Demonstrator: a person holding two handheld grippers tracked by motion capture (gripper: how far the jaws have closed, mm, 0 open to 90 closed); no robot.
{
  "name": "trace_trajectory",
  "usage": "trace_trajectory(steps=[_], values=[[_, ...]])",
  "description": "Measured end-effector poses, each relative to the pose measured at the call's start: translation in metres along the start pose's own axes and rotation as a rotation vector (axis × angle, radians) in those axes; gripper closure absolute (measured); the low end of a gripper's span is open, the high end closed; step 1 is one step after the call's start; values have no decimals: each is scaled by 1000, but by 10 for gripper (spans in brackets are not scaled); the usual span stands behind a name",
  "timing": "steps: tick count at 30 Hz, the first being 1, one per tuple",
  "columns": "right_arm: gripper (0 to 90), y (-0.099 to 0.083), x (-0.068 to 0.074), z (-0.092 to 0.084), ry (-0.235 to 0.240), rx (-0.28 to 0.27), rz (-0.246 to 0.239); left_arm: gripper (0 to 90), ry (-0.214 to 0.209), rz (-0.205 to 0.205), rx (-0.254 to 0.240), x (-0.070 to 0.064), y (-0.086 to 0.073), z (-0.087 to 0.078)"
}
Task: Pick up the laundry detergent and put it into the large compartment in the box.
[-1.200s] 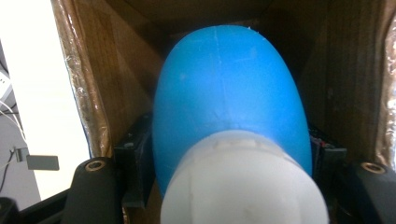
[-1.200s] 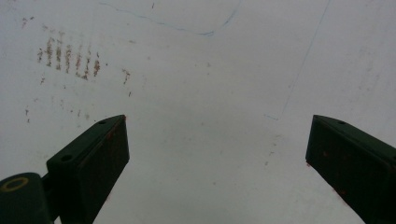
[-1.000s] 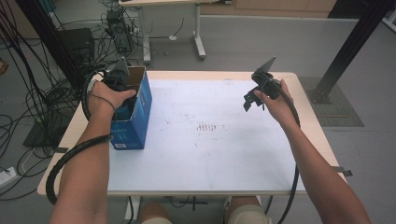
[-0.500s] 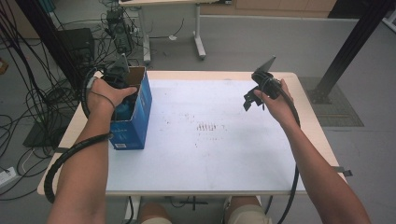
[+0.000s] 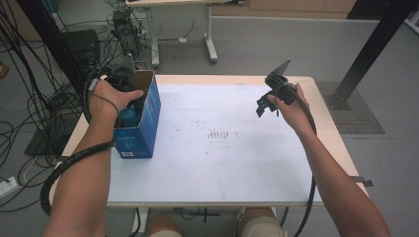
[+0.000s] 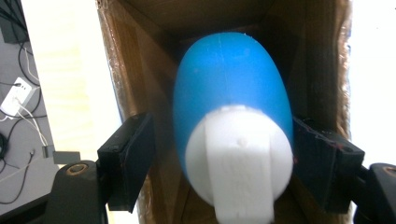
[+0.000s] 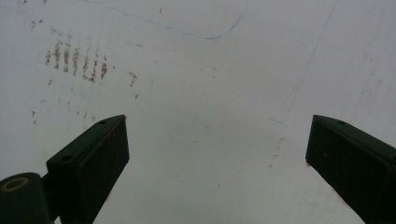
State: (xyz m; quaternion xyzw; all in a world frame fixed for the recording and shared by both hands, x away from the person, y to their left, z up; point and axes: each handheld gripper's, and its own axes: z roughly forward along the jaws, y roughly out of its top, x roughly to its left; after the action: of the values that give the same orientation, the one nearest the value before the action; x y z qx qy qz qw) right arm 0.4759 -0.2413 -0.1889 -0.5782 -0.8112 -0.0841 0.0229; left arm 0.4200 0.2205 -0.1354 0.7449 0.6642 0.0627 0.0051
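Blue bottle (image 6: pixel 229 88) with white cap (image 6: pixel 238 158) is sitting inside the blue cardboard box (image 5: pixel 143 133), which is standing at the left edge of the table (image 5: pixel 222 173), open top showing brown inner walls in the left gripper view. Left gripper (image 5: pixel 129 94) is reaching down into the box from above, jaws straddling the bottle just behind the cap; they have just been opening, and a clear gap is showing between the left pad and the bottle, so the claw is spread around it and not pinching; the other pad is sitting right at the bottle's side, contact there hard to tell. In the high view the bottle is peeking out under the left hand (image 5: pixel 111 96), toward the near half of the box. Right gripper (image 5: pixel 267 101) is hanging over the far right part of the table, well apart from the box, jaws spread wide with nothing between them, pointing down at the bare white tabletop. Brown smudge marks (image 5: pixel 222 134) are sitting near the table's middle, between box and right hand (image 5: pixel 291 106). Cables are trailing from both grippers along the forearms.
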Motion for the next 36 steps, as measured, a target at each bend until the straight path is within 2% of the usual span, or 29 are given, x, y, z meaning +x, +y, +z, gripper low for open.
trace_trajectory(steps=[9,16,21,30,36], values=[[59,3,6,1,-6,4,-10,242,7,48,-2,-4,-6,-25],[59,5,7,2,-6,3,-11,201,-14,109,-49,-11,-17,-52],[59,6,6,2,-12,7,4,165,-20,198,-74,-22,-26,-66],[59,8,5,-1,-17,2,21,149,-40,357,-112,-46,-39,-82],[58,12,4,-2,-16,4,22,148,-49,469,-138,-66,-46,-86]])
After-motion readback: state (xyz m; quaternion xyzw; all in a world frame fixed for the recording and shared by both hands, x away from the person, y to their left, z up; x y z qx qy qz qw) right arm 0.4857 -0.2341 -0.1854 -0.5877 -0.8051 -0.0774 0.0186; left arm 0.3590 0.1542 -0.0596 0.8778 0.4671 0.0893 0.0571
